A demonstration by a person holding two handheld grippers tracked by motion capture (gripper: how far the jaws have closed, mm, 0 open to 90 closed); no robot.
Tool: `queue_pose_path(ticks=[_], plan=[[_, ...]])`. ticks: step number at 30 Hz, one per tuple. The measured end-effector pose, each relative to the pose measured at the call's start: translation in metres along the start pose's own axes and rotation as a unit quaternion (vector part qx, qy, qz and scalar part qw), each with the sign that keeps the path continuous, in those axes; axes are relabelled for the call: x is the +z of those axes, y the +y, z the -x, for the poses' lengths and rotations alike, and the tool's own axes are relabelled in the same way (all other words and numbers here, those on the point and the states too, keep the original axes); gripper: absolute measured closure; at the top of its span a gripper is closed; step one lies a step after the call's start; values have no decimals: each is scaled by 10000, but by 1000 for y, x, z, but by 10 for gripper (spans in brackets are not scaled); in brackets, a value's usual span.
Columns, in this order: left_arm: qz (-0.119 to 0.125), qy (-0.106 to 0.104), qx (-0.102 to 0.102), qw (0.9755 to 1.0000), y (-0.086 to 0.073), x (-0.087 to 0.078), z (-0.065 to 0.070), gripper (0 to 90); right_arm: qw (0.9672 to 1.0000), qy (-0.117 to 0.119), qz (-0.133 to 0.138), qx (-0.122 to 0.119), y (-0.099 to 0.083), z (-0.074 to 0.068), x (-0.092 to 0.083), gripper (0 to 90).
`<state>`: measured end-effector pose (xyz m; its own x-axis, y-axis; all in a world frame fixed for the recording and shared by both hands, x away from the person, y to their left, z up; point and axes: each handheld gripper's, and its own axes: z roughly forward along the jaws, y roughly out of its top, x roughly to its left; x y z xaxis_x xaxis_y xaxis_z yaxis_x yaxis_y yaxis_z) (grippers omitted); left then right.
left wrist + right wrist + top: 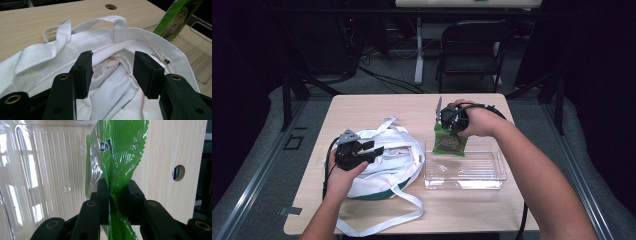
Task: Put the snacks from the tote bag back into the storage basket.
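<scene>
The left gripper (pixel 373 148) was held over the bag (pixel 384 165), left of the tray (pixel 466 172), jaws apart and empty above the bag's mouth. The right gripper (pixel 443 120) was clamped on the green packet (pixel 450 142), held upright over the tray's far-left corner.

Looks like a lab or recording studio: dark curtained surroundings, a pale wooden table (pixel 377 107) on grey carpet, black cables (pixel 387 80) trailing across the floor (toward dim equipment), a black folding metal chair (pixel 472 47) behind.
</scene>
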<state>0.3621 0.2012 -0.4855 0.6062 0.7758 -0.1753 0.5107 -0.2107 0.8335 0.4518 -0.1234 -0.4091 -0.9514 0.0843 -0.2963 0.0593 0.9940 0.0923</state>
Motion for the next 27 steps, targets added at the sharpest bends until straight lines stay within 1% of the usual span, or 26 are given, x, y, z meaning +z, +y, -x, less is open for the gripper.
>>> queue_pose_path(ticks=[4,9,11,18,20,21,22,27], plan=[[12,5,8,10000,0,-1,0,500,10000,-11,20,-52,6,-2,3,758],[14,6,6,10000,0,-1,-1,500,9999,-25,-44,-163,12,-2,8,758],[18,1,6,10000,0,-1,-1,500,9999,-29,16,-124,14,-2,10,758],[27,3,-1,10000,0,-2,-1,500,9999,-41,-29,-149,18,-2,17,758],[16,8,-1,10000,0,-2,-1,500,9999,-54,6,-155,19,-1,17,757],[10,6,1,10000,0,-2,-1,501,9998,-66,-26,-182,20,-1,17,757],[6,9,-1,10000,0,-2,-1,500,9998,-70,21,-157,20,-1,18,757],[12,13,-5,10000,0,-2,-1,502,9997,-65,-9,-227,23,-2,21,757]])
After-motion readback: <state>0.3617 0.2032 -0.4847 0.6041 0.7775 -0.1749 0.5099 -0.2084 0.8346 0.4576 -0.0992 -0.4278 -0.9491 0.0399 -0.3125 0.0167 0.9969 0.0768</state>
